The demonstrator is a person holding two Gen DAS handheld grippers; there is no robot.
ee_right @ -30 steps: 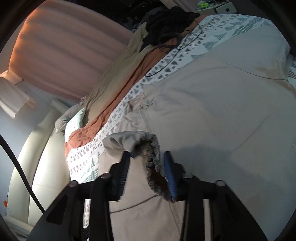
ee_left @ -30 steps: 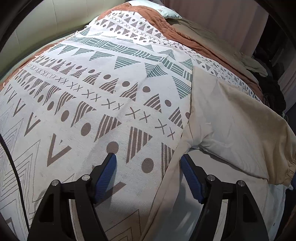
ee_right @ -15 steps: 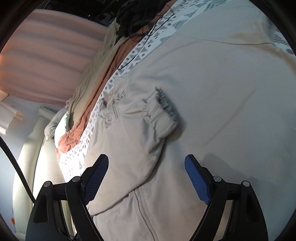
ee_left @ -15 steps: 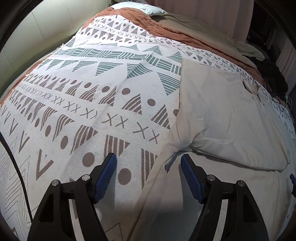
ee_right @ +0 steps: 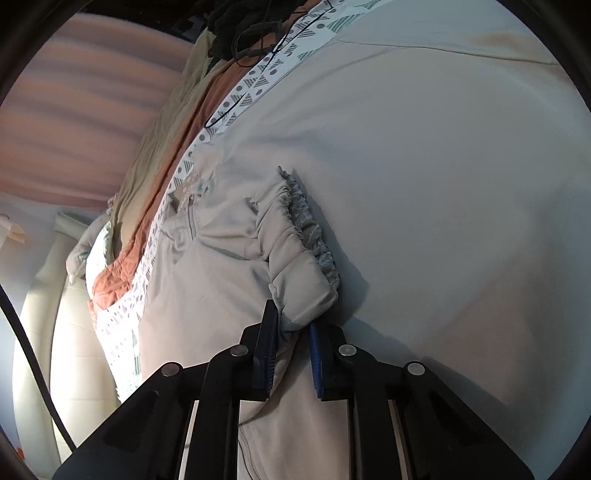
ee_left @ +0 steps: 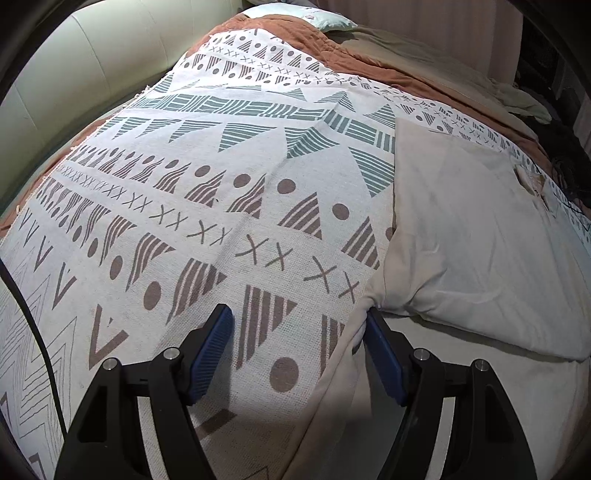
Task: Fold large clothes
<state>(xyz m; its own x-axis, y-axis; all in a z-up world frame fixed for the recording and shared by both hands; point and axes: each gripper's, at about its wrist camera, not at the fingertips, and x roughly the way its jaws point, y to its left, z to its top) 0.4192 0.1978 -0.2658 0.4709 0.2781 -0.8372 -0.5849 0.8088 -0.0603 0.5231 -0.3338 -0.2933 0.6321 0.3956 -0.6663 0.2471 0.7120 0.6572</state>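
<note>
While the right gripper (ee_right: 291, 328) pinches the folded sleeve near its ruffled elastic cuff (ee_right: 310, 229), the thin hold could slip and undo the fold. Left gripper (ee_left: 299, 343) gapes wide, empty, at the edge of the beige zip-front jacket (ee_left: 480, 236), spread flat over the white geometric-print blanket (ee_left: 184, 206) on a bed; pink curtain (ee_right: 92, 92) behind.

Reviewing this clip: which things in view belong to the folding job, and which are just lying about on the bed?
Job:
beige zip jacket
its gathered sleeve cuff, pinched by the right gripper
left gripper, open at the jacket's edge

Lying about:
patterned blanket
rust quilt
pale pillow
black cable
dark clothes pile
</note>
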